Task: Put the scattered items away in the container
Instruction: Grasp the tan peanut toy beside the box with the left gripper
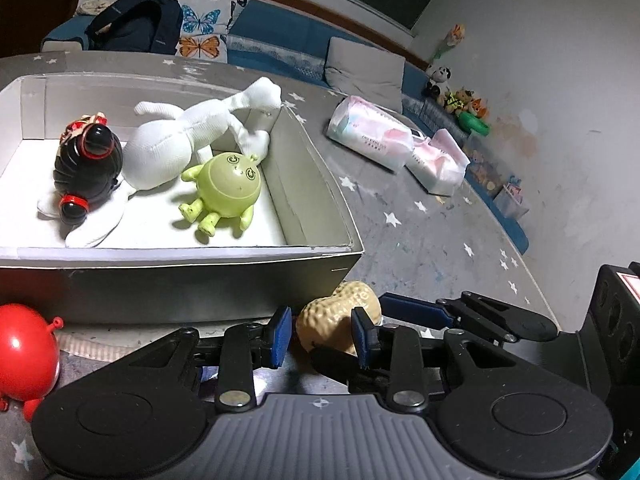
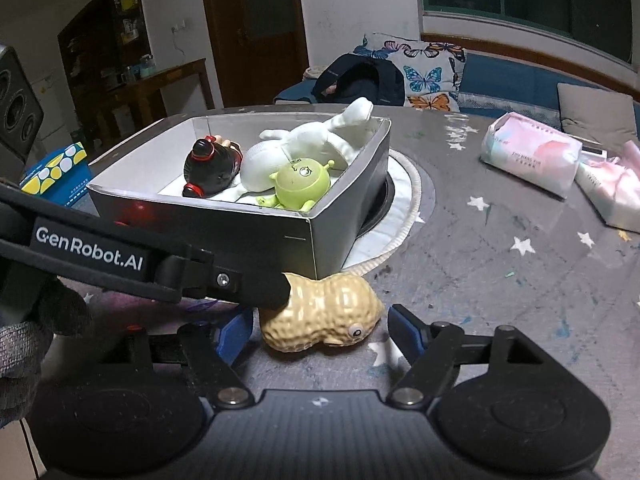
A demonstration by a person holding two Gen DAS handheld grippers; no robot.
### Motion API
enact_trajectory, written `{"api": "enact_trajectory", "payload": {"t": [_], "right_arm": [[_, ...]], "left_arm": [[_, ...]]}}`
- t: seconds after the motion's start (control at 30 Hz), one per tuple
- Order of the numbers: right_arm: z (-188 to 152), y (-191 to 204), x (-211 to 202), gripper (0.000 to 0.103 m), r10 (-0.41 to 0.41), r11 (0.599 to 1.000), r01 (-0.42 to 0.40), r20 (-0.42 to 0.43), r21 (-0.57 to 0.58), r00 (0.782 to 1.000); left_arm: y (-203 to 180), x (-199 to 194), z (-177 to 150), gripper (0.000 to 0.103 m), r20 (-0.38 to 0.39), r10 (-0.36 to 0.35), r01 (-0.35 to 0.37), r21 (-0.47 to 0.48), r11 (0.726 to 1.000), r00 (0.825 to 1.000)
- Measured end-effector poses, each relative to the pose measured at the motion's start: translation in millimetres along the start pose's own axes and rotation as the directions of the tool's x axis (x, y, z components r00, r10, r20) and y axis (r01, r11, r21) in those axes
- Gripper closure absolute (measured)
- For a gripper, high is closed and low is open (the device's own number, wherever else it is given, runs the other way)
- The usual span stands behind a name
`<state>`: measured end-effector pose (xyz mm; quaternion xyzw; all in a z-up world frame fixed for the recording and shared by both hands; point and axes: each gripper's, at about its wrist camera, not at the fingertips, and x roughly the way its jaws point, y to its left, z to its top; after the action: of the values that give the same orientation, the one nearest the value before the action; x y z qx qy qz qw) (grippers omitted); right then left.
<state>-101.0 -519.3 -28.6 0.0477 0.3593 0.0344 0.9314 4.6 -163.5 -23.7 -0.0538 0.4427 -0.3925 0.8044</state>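
Observation:
A tan peanut toy (image 1: 338, 322) (image 2: 320, 314) lies on the grey star-patterned table beside the grey box (image 1: 180, 280) (image 2: 280, 232). My left gripper (image 1: 320, 334) is open, its blue pads on either side of the peanut's near end. My right gripper (image 2: 320, 330) is open wide around the peanut from the other side. The left gripper's finger (image 2: 240, 286) crosses the right wrist view and touches the peanut. The box holds a white plush (image 1: 160, 148), a green alien toy (image 1: 224, 188) and a black doll (image 1: 86, 164). A red round toy (image 1: 24, 356) sits outside, at the left.
Two tissue packs (image 1: 370, 136) (image 2: 532, 152) lie on the table at the right. A white round mat (image 2: 400, 200) lies under the box. A blue patterned box (image 2: 56, 168) stands at the left. A sofa with butterfly cushions and a backpack is behind.

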Motion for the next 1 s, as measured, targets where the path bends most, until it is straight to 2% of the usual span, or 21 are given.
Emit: {"api": "enact_trajectory", "payload": {"t": [0.4, 0.77, 1.0], "right_arm": [[1, 1, 10, 0.027, 0.006, 1.0, -0.006, -0.009, -0.009, 1.0], [-6, -1, 8, 0.033, 0.011, 1.0, -0.011, -0.001, -0.006, 1.0], [-8, 2, 1, 0.033, 0.013, 1.0, -0.013, 0.01, -0.012, 1.0]], "left_arm": [[3, 8, 3, 0.065, -0.035, -0.049, 0.049, -0.019, 0.999, 0.998], [1, 17, 3, 0.059, -0.066, -0.05, 0.049, -0.024, 0.999, 0.997], [-2, 15, -3, 0.06, -0.074, -0.06, 0.059, -0.003, 0.998, 0.995]]}}
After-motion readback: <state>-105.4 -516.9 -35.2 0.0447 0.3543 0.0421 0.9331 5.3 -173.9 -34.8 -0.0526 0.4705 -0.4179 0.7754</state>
